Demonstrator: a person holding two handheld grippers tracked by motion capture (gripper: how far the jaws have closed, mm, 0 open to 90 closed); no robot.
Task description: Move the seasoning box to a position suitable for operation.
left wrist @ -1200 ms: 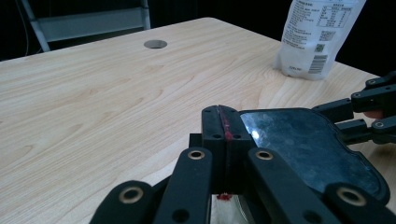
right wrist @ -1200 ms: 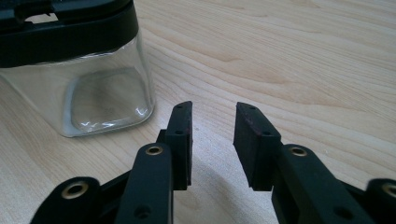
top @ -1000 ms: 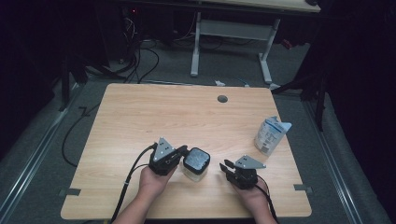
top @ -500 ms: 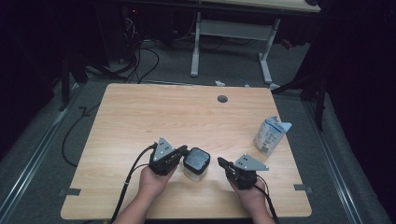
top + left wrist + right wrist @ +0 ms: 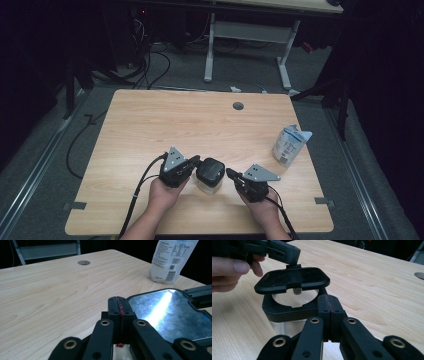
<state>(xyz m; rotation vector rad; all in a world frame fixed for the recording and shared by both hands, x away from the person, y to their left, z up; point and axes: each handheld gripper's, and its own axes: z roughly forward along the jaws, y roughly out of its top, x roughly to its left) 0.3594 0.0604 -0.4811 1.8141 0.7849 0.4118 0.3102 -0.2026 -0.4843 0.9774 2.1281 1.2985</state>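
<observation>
A clear container [image 5: 209, 186] with a black rim [image 5: 287, 310] and a black lid [image 5: 292, 280] stands near the table's front edge, between my two grippers. The lid is raised and tilted above the opening. My left gripper [image 5: 196, 161] is shut, its tip at a small tab on the lid's far edge; whether it pinches the tab I cannot tell. In the left gripper view the glossy lid [image 5: 165, 310] lies just right of the closed jaws. My right gripper [image 5: 230, 173] is shut too, its tip [image 5: 329, 301] against the near side of the rim.
A white and blue pouch [image 5: 290, 145] stands upright near the table's right edge. A round cable hole [image 5: 238, 106] sits at the back of the wooden table [image 5: 175, 125]. Cables trail from both grippers toward the front edge.
My right gripper has crept left toward the container and risen a little. The left gripper and the container have stayed in place.
</observation>
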